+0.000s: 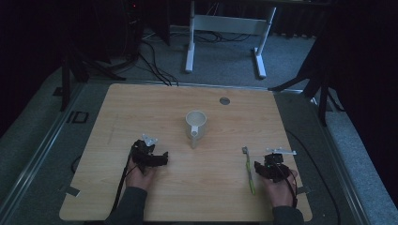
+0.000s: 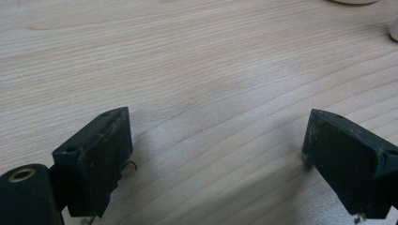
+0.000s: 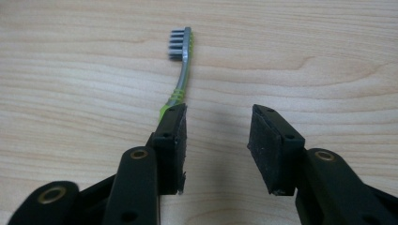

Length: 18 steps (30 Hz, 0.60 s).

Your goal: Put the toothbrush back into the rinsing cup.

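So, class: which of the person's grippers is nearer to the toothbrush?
Right. The right gripper sits just beside the toothbrush, jaws open; the left gripper is far across the table, left of the mug.

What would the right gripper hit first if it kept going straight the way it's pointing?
Probably nothing: the right gripper points along bare table, fingers open. The toothbrush lies just outside its left finger, beside that line.

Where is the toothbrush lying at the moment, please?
In the high view, the toothbrush lies on the table's right side, just left of the right gripper.
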### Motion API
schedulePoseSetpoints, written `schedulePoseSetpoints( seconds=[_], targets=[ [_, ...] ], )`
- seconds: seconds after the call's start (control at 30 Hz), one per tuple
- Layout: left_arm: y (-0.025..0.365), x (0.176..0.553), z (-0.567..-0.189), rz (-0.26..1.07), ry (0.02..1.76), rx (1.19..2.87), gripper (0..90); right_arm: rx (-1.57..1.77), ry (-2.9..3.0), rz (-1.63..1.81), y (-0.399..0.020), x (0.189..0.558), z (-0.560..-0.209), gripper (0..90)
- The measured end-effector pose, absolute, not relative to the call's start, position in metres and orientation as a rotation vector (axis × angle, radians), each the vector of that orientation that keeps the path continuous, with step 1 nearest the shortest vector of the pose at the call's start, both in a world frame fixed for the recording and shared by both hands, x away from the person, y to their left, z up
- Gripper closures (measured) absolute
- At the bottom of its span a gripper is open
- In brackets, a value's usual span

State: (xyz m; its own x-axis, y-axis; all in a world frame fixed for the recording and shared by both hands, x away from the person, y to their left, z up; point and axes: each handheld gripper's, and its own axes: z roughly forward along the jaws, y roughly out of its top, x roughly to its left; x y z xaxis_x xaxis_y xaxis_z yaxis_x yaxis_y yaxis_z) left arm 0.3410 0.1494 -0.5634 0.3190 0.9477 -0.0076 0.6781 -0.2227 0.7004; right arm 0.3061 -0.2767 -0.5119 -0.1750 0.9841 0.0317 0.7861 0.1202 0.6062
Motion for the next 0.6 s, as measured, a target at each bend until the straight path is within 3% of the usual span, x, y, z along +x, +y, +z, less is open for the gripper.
schedulePoseSetpoints(
  seconds=[0.6],
  targets=[
    [0.148,0.341,-0.563,0.574,1.422,1.992,9.2,1.762,2.069,0.709,-0.268,0.312,-0.495,56.3]
  ],
)
